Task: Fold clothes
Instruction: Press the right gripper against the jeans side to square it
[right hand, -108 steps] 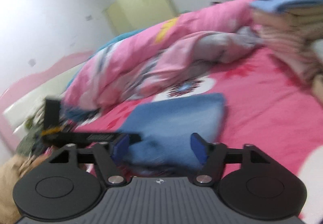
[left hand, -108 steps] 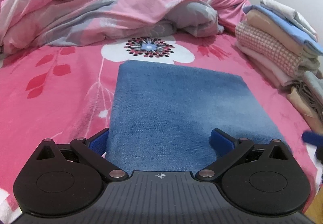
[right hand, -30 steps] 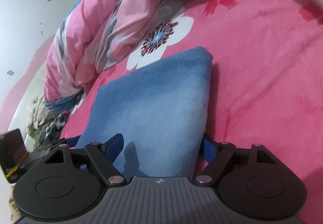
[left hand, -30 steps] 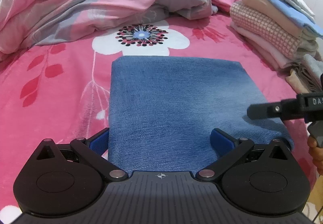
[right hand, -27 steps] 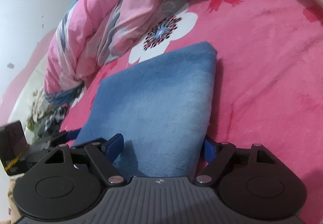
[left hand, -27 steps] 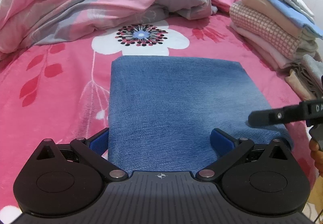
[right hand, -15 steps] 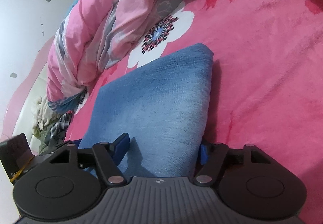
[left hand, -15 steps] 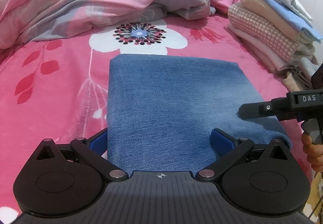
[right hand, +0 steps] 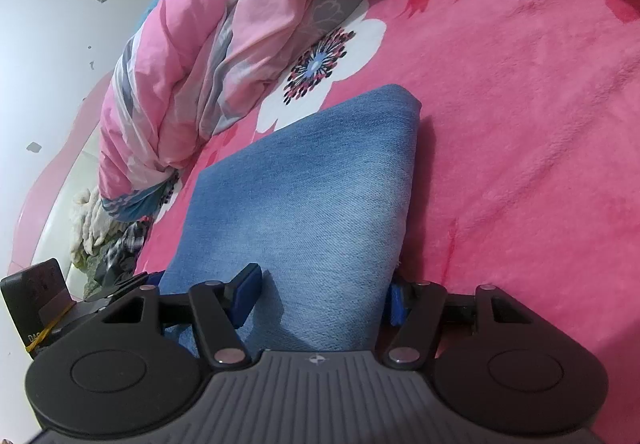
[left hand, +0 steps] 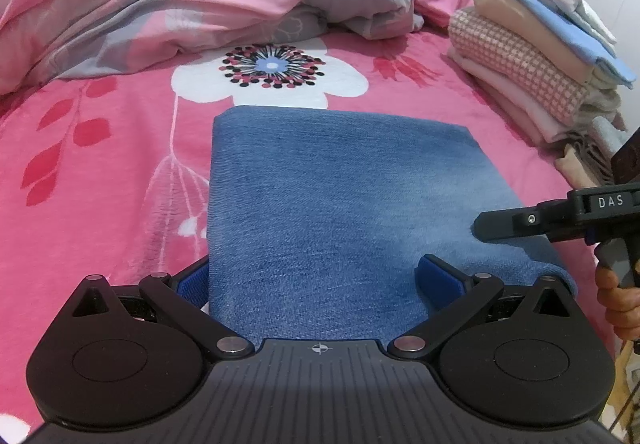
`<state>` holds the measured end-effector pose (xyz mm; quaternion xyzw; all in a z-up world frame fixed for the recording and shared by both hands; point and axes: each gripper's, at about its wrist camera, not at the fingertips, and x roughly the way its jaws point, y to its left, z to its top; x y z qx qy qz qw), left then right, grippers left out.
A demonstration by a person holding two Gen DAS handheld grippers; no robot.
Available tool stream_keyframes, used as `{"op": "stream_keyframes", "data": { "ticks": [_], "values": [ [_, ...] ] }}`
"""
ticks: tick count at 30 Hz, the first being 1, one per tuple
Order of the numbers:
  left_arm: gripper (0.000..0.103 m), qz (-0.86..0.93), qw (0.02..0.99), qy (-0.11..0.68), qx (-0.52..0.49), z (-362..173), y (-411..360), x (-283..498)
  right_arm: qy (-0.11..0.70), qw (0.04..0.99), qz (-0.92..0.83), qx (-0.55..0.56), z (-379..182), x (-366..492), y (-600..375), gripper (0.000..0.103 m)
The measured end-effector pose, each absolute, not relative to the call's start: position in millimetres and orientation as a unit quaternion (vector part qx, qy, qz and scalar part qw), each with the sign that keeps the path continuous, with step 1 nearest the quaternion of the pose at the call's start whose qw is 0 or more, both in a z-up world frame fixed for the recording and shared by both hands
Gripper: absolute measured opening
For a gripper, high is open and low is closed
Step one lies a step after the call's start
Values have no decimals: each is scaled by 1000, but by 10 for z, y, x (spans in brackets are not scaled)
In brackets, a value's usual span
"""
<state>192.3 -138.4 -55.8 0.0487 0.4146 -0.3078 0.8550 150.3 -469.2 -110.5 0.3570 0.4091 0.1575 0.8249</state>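
Right fingers [right hand: 394, 304] narrowed onto folded denim [right hand: 316, 204], left fingers [left hand: 192, 282] apart astride its edge, unmoved.

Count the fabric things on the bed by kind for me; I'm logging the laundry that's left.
Folded blue denim piece: 1
Stack of folded clothes: 1
Pink floral quilt, bunched: 1
Loose heap of clothes past the bed edge: 1
Total: 4

"DAS" in white on right hand-held gripper [left hand: 496, 224] body; nothing else legible.
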Motion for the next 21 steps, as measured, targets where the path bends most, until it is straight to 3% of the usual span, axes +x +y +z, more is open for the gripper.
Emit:
{"op": "stream_keyframes", "data": {
  "ticks": [13, 21],
  "values": [
    [103, -359, 835, 417, -8, -689, -1284, 2169, 406, 825, 178, 350, -1126, 1507, -4713, 64],
    [103, -455, 770, 447, -19, -674, -1090, 2469, 413, 813, 208, 353, -1147, 1563, -4786, 60]
  ]
}}
